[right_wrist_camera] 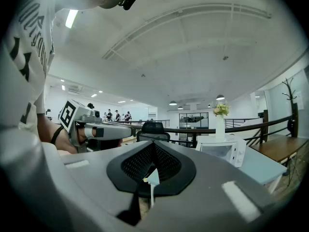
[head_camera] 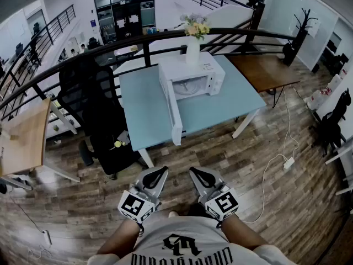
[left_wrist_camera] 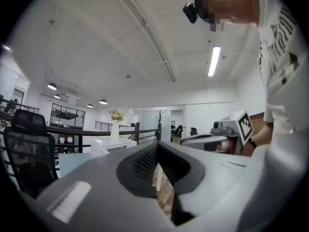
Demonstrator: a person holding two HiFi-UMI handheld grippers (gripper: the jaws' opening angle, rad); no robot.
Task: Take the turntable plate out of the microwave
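A white microwave (head_camera: 193,77) stands on a light-blue table (head_camera: 143,112) with its door (head_camera: 172,112) swung open toward me. The pale turntable plate (head_camera: 186,88) lies inside the cavity. My left gripper (head_camera: 159,173) and right gripper (head_camera: 198,173) are held side by side close to my body, over the wooden floor and well short of the table. Both are shut with nothing between their jaws. In the left gripper view the shut left gripper (left_wrist_camera: 157,148) points level toward the microwave (left_wrist_camera: 113,145). From the right gripper view the shut right gripper (right_wrist_camera: 153,148) has the microwave (right_wrist_camera: 223,150) to its right.
A white vase of flowers (head_camera: 193,44) stands on the microwave. A black office chair (head_camera: 96,112) sits left of the table, with a wooden desk (head_camera: 25,137) further left. A brown table (head_camera: 265,70) is at right. A railing (head_camera: 132,43) runs behind. A cable and power strip (head_camera: 287,162) lie on the floor.
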